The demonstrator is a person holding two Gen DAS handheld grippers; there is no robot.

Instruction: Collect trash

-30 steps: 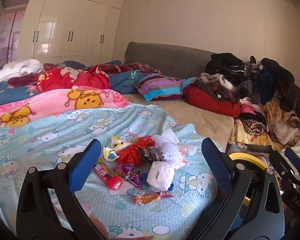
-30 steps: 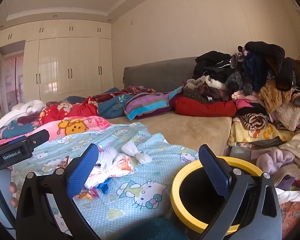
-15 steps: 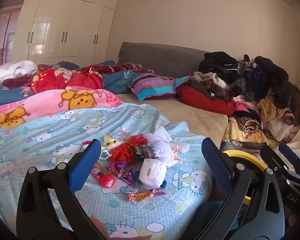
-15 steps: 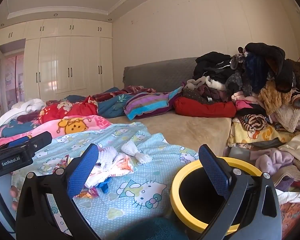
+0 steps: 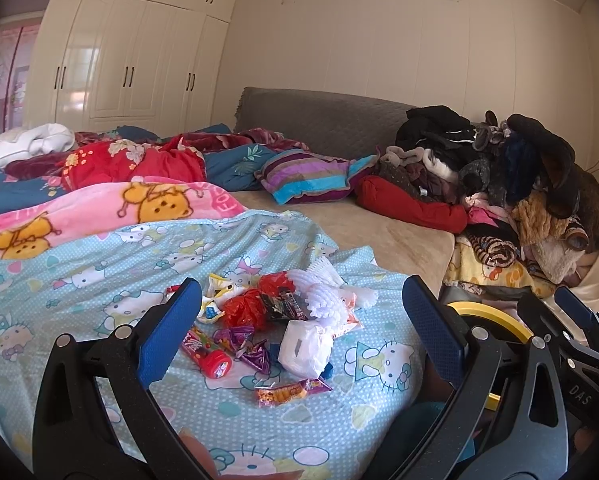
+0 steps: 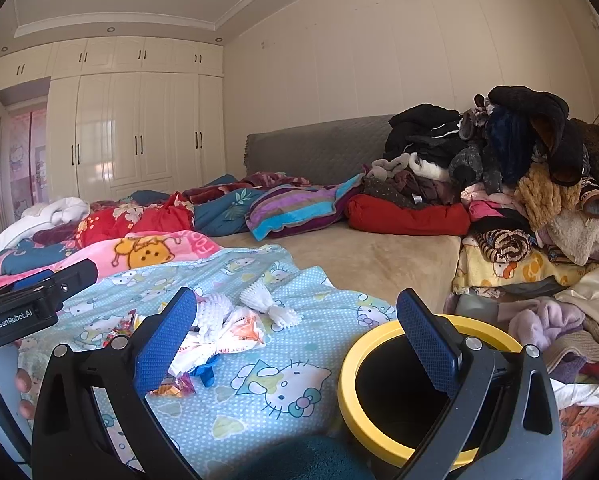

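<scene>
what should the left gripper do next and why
Probably ease the left gripper forward and down onto the white crumpled wrapper. Its jaws are open and empty, the trash pile lies just ahead on the blue sheet, and the yellow-rimmed bin waits alongside.

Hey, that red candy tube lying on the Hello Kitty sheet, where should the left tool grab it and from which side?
Grip the red candy tube across its middle, coming down from above. It lies flat on the sheet at the near left edge of the trash pile, its red cap pointing toward the camera. The open left tool should straddle the narrow width, clear of the purple wrappers beside it.
</scene>
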